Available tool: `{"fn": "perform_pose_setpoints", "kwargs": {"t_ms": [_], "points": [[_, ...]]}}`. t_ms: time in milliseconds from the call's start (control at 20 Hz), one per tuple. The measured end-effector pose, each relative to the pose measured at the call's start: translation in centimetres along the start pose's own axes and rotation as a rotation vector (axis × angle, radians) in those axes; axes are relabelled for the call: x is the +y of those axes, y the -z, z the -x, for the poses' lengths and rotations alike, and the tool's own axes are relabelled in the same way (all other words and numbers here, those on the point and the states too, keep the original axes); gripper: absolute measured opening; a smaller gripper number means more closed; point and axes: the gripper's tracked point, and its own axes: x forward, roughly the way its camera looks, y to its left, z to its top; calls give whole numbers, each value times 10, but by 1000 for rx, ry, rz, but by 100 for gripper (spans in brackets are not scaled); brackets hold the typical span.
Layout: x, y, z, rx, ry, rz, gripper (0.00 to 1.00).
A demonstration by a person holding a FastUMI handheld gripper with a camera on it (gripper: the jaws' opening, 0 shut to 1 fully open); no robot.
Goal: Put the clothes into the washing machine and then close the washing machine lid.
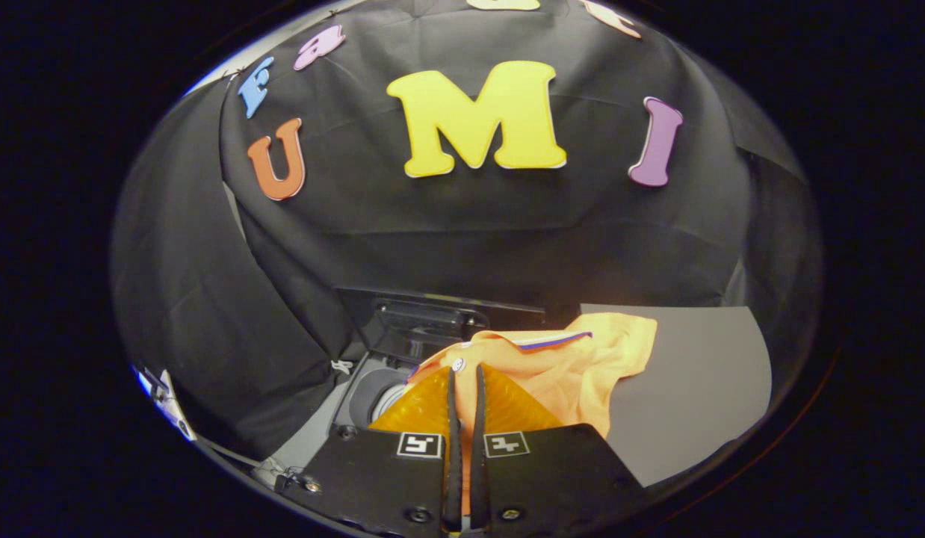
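A flat grey worktop [694, 388] extends ahead and to the right of the claw [464, 373], whose fingers are nearly closed on orange cloth. An orange shirt [574, 366] lies draped over the worktop's left edge, its collar toward the washing machine opening [380, 392] beside it.

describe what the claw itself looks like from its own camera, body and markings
The claw has two slim, tapering fingers running forward side by side, nearly touching. Behind them sit two flat black plates, each with a small square black-and-white tag near its inner corner. Round screw heads dot the plates. No cables are visible on it, and no hand or sleeve.
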Motion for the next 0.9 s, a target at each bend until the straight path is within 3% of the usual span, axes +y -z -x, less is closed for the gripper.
{"fn": "perform_pose_setpoints", "kwargs": {"t_ms": [900], "points": [[92, 9, -50, 79, -124, 64, 7]]}}
